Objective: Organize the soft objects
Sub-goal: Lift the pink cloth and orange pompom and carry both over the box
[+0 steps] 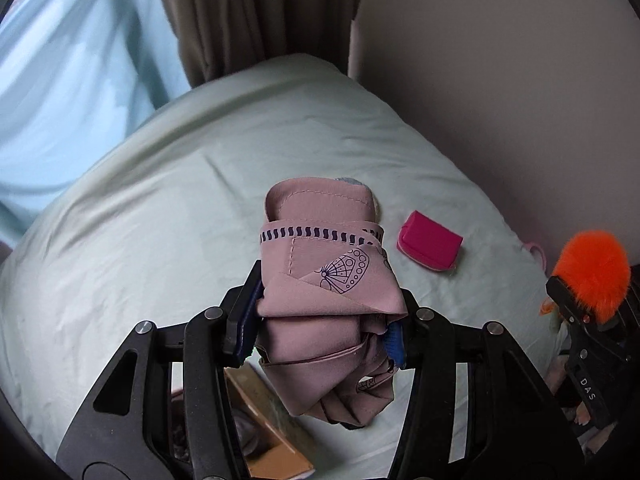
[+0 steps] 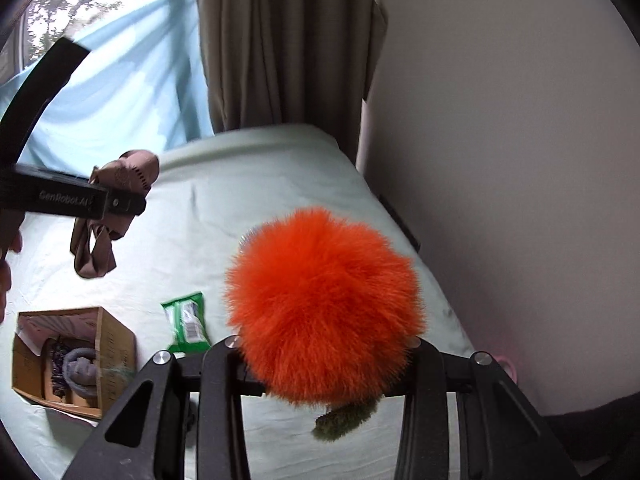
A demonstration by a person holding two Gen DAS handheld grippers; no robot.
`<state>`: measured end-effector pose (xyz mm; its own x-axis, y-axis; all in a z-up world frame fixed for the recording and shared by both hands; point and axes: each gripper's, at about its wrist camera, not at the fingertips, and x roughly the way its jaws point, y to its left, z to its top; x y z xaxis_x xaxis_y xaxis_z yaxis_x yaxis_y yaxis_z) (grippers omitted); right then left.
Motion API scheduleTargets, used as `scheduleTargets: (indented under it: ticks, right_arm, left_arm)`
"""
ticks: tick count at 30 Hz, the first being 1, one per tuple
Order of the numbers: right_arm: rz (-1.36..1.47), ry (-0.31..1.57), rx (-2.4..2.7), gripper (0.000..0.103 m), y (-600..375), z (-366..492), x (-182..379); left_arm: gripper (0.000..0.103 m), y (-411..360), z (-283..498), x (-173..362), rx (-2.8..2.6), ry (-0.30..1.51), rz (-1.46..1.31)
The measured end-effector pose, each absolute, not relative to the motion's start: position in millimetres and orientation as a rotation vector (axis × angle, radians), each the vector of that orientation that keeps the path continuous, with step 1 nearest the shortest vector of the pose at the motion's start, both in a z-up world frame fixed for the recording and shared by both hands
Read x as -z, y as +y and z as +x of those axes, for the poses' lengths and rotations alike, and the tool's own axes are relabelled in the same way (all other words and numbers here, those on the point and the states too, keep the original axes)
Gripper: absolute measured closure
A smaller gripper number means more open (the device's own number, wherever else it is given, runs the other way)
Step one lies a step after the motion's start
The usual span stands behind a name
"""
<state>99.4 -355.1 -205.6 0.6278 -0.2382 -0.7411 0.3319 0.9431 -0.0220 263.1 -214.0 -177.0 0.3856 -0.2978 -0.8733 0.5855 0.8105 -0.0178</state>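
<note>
Cardboard box [image 2: 60,356]: near left on the bed, open top, already holds a grey knitted roll and some dark patterned fabric. Likely the collecting place.
Left gripper [image 1: 320,320]: jaws clamped on a folded mauve cloth bundle [image 1: 324,264], butterfly print, loose straps hanging below. Held in the air above the sheet, over the box's far corner.
Green packet [image 2: 187,322]: flat on the sheet, just right of the box, untouched.
Pink pouch [image 1: 430,246]: lying on the bed, right of the bundle and farther off.
Right gripper [image 2: 324,372]: closed around an orange fluffy pompom [image 2: 320,304], a green fuzzy tail hanging beneath; lifted clear of the bed, right side.
Step in hand: both items picked up, carrying stage, I judge.
Next move: bring each leftward and nearer over the box, lower, then release; the straps may snag on the box rim.
</note>
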Motion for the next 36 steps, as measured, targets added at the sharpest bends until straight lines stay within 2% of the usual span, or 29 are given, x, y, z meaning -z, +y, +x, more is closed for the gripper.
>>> scheduleTargets:
  ticks: [10, 18, 25, 36]
  right_arm:
    - [0.03, 0.728, 0.119, 0.068, -287.4, 106.7, 108.9]
    - [-0.027, 0.706, -0.056, 0.068, -202.3, 124.5, 84.6]
    - [-0.036, 0.773, -0.189, 0.068, -130.0, 143.0, 104.7]
    - [-0.01, 0.967, -0.241, 0.068, -53.6, 173.5, 170.3]
  left_arm:
    - [0.056, -85.1, 212.0, 82.5, 0.385, 0.916, 0.104]
    - [0.056, 28.2, 180.1, 60.7, 0.201, 0.868, -0.003]
    - [0.056, 110.9, 164.1, 90.5, 0.072, 0.922, -0.059]
    - [0.056, 171.8, 183.4, 198.1, 0.073, 1.121, -0.094]
